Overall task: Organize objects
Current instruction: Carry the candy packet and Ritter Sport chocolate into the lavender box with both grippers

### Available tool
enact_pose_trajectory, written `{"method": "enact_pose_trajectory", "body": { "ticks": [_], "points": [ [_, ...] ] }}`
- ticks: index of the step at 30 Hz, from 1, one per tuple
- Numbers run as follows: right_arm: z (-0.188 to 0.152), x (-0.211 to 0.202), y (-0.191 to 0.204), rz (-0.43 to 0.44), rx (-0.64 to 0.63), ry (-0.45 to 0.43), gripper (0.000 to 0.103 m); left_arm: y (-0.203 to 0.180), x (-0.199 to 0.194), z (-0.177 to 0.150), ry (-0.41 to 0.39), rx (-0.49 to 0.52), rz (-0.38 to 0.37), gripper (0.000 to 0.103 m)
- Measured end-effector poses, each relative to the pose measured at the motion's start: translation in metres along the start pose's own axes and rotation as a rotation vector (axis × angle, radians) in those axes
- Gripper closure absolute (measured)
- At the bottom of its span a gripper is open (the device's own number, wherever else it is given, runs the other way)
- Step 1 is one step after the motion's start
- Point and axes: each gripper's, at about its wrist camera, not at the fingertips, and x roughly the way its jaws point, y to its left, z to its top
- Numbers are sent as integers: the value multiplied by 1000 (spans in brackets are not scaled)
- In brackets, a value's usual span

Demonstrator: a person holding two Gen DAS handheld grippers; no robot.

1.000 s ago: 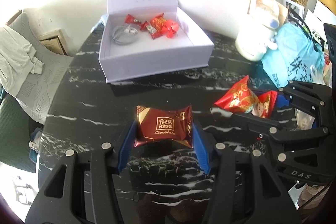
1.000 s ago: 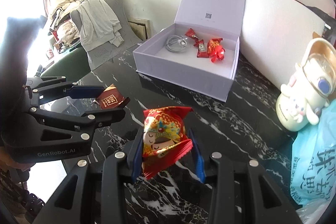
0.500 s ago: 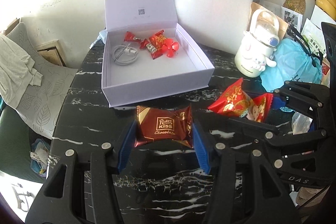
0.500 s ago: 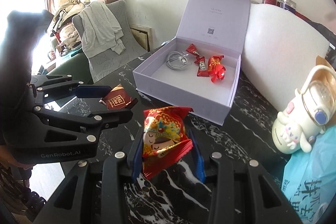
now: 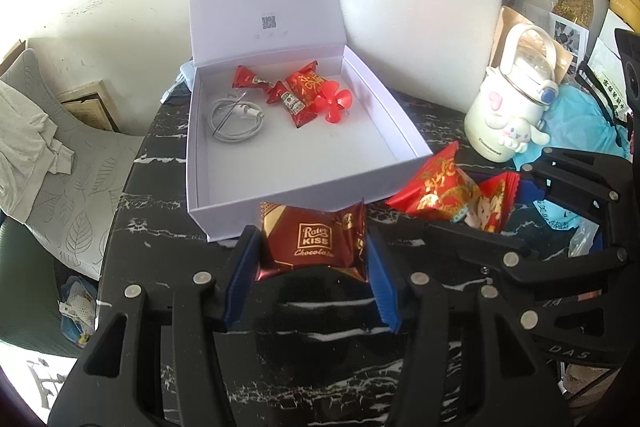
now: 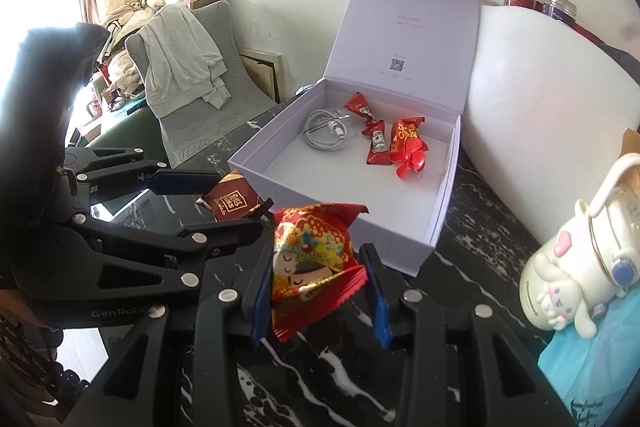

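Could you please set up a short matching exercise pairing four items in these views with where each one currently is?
Items:
1. chocolate packet
2. red snack packet
3. white cable
4. cartoon bottle

Places:
A. coiled inside the open box
B. held in the left tongs
C. standing on the table, right of the box
D. held in the right tongs

Pairs: 1-B, 2-D, 3-A, 4-C

The left gripper [image 5: 312,247] has its two blue fingers [image 5: 240,279] pressed in from both sides on a dark red chocolate packet [image 5: 314,241]. It points toward 12 o'clock. The right gripper [image 6: 316,267] is squeezed around a bright red snack packet [image 6: 310,251] the same way. The two grippers are side by side, close together. In the left wrist view the right one sits at about 3 o'clock, tips toward 10 o'clock.
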Motion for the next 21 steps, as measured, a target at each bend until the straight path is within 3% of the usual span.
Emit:
{"method": "enact_pose_trajectory", "body": {
  "ticks": [21],
  "points": [
    [53, 56, -43, -27, 41, 10, 62, 28, 61, 61, 20, -4, -1, 52]
  ]
}}
